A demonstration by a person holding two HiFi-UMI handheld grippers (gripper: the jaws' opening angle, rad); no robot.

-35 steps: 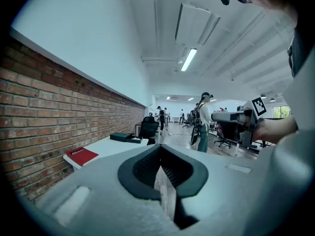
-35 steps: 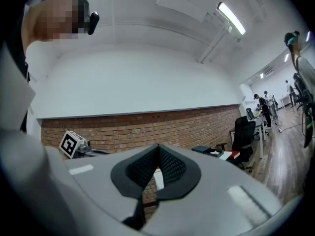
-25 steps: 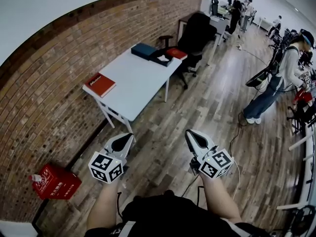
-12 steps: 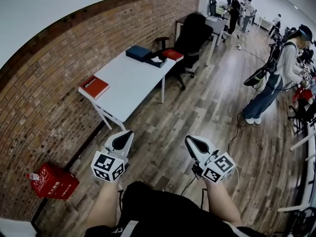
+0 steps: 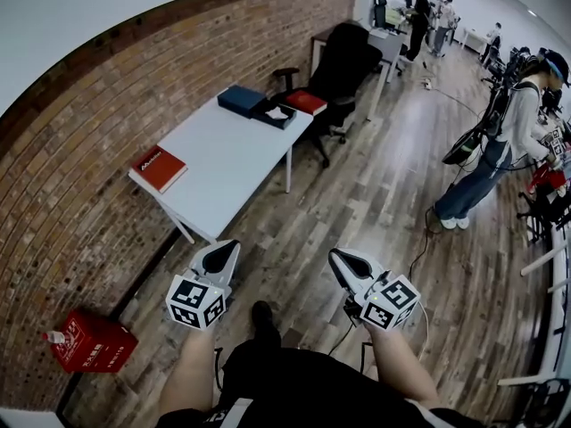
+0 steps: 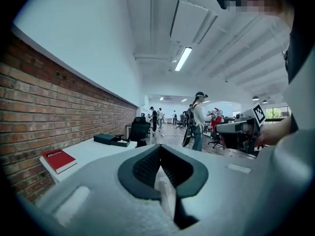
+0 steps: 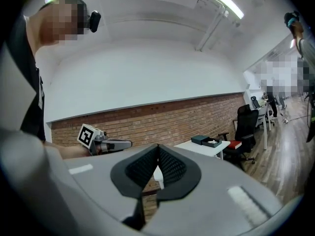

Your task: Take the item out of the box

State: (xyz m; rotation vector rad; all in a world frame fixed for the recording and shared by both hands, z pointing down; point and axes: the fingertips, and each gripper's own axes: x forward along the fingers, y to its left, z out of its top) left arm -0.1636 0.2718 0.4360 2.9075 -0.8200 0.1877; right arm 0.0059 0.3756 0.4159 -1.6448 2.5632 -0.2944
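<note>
On the far end of the white table (image 5: pixel 227 163) stands a dark open box (image 5: pixel 275 115) with something white inside, and a dark blue lid (image 5: pixel 242 100) lies next to it. The box (image 6: pixel 110 139) also shows far ahead in the left gripper view, and the box (image 7: pixel 209 141) shows small in the right gripper view. My left gripper (image 5: pixel 230 246) and right gripper (image 5: pixel 336 258) hang over the wooden floor, well short of the table. Both are shut with nothing between their pads.
A red book (image 5: pixel 158 168) lies near the table's near end and another red book (image 5: pixel 306 102) beside the box. A black office chair (image 5: pixel 343 61) stands past the table. A red crate (image 5: pixel 89 341) sits by the brick wall. A person (image 5: pixel 500 141) stands at the right.
The table and box have slid left and slightly closer in the head view as the wearer steps forward; a foot now shows below. Both grippers stay shut and level.
</note>
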